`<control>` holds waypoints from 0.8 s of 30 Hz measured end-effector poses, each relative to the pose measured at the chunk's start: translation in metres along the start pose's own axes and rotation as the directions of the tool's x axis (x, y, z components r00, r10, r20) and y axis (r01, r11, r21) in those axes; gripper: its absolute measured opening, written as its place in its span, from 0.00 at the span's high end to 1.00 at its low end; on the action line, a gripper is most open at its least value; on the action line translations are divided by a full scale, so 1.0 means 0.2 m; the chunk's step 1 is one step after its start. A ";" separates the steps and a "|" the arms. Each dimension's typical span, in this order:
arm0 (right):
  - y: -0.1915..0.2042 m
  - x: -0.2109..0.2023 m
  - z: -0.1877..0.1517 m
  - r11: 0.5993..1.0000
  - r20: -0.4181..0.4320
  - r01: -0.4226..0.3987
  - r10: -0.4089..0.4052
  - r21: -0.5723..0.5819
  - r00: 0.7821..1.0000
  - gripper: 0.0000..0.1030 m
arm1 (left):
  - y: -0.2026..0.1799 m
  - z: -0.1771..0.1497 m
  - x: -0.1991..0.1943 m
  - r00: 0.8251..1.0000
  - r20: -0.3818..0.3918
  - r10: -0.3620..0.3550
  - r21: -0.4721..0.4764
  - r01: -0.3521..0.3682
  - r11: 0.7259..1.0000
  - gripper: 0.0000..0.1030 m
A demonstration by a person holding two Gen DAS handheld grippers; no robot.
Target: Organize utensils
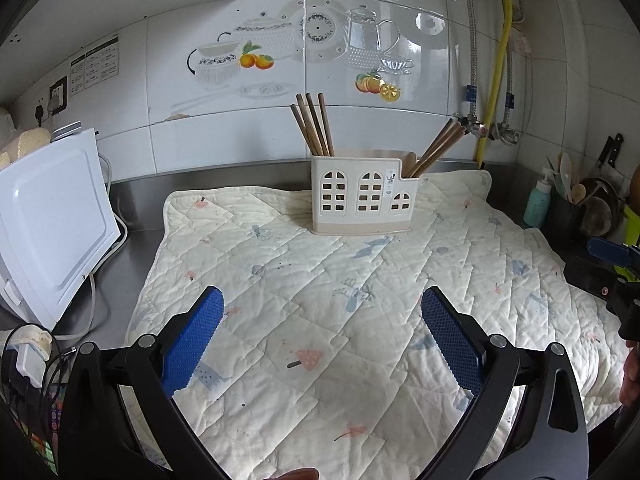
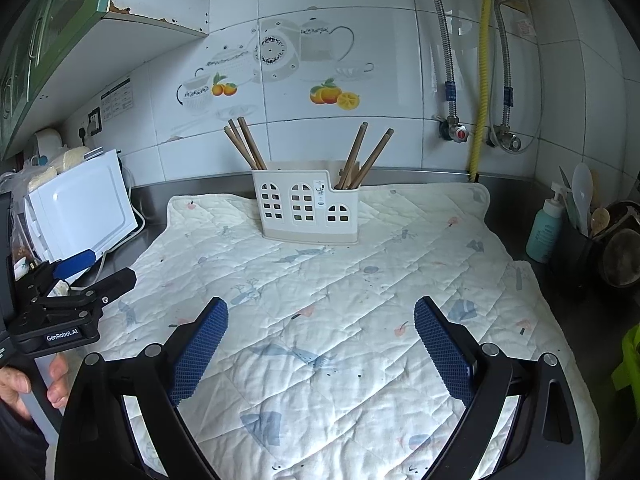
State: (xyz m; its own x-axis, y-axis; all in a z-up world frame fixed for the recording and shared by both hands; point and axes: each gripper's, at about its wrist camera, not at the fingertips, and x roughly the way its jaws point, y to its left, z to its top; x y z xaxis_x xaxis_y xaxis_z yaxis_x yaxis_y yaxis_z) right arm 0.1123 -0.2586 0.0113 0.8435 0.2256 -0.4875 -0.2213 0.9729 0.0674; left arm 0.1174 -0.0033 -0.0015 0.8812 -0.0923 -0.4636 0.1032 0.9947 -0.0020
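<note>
A cream utensil holder (image 1: 362, 194) (image 2: 306, 206) with window cut-outs stands upright at the far side of a quilted mat (image 1: 340, 300) (image 2: 320, 300). Brown chopsticks lean in its left compartment (image 1: 314, 124) (image 2: 245, 142) and more in its lower right compartment (image 1: 438, 148) (image 2: 366, 152). My left gripper (image 1: 322, 308) is open and empty above the near part of the mat. My right gripper (image 2: 320, 318) is open and empty too, well short of the holder. The left gripper also shows at the left edge of the right wrist view (image 2: 94, 268).
A white microwave (image 1: 48, 224) (image 2: 80, 204) stands left of the mat, with cables beside it. At the right are a teal pump bottle (image 1: 538, 200) (image 2: 546, 228), a dark pot of spoons (image 2: 580, 240) and pans. Pipes and valves (image 2: 460, 132) run down the tiled wall.
</note>
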 end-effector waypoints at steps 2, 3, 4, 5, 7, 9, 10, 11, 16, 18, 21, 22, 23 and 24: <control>0.00 0.00 0.00 1.000 0.000 0.000 0.000 0.002 1.000 0.12 | 0.00 0.00 0.00 1.000 0.000 0.002 -0.001 -0.002 1.000 0.05; 0.00 0.00 -0.01 1.000 0.000 0.000 0.000 0.003 1.000 0.12 | 0.00 0.00 0.00 1.000 0.000 0.004 0.000 -0.004 1.000 0.05; -0.01 0.00 -0.01 1.000 -0.001 0.001 -0.001 0.003 1.000 0.12 | 0.00 0.00 -0.01 1.000 0.000 0.004 0.001 -0.004 1.000 0.05; -0.01 0.00 -0.01 1.000 -0.001 0.004 -0.004 0.003 1.000 0.12 | 0.00 0.00 -0.01 1.000 0.000 0.004 -0.001 -0.004 1.000 0.05; -0.01 0.00 -0.01 1.000 -0.002 0.009 -0.009 0.003 1.000 0.12 | 0.01 0.00 -0.01 1.000 -0.001 0.003 -0.004 -0.003 1.000 0.05; -0.01 -0.01 -0.01 1.000 -0.001 0.011 -0.011 0.004 1.000 0.12 | 0.01 0.00 -0.01 1.000 -0.002 0.003 -0.007 -0.003 1.000 0.05; -0.01 -0.01 -0.01 1.000 0.000 0.013 -0.013 0.003 1.000 0.12 | 0.02 -0.01 -0.01 1.000 -0.002 0.004 -0.008 -0.004 1.000 0.05; -0.01 -0.01 -0.01 1.000 0.000 0.015 -0.015 0.001 1.000 0.12 | 0.02 -0.01 -0.01 1.000 -0.002 0.004 -0.009 -0.004 1.000 0.05; -0.02 0.00 -0.02 1.000 -0.007 0.021 -0.021 0.002 1.000 0.11 | 0.03 -0.01 -0.02 1.000 0.000 0.005 -0.016 -0.005 1.000 0.05; -0.02 0.00 -0.02 1.000 -0.009 0.022 -0.022 0.000 1.000 0.11 | 0.03 -0.01 -0.02 1.000 0.001 0.002 -0.016 -0.002 1.000 0.05; -0.02 0.01 -0.02 1.000 -0.010 0.027 -0.027 -0.006 1.000 0.11 | 0.04 0.00 -0.02 1.000 0.005 0.001 -0.016 -0.001 1.000 0.05; -0.01 0.01 -0.02 1.000 -0.010 0.029 -0.029 -0.007 1.000 0.11 | 0.04 0.00 -0.02 1.000 0.005 0.001 -0.016 -0.001 1.000 0.05; -0.01 0.01 -0.03 1.000 -0.009 0.030 -0.030 -0.009 1.000 0.11 | 0.04 0.00 -0.03 1.000 0.006 0.001 -0.017 -0.001 1.000 0.05; -0.01 0.01 -0.03 0.999 -0.009 0.031 -0.031 -0.012 0.999 0.11 | 0.04 0.00 -0.03 1.000 0.007 0.000 -0.017 0.000 1.000 0.05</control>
State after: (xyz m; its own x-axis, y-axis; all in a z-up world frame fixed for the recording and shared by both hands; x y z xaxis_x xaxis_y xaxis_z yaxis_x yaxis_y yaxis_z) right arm 0.1114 -0.2605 0.0057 0.8453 0.1948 -0.4975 -0.2008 0.9787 0.0420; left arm 0.1133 0.0059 0.0005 0.8846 -0.0923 -0.4572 0.0950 0.9953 -0.0172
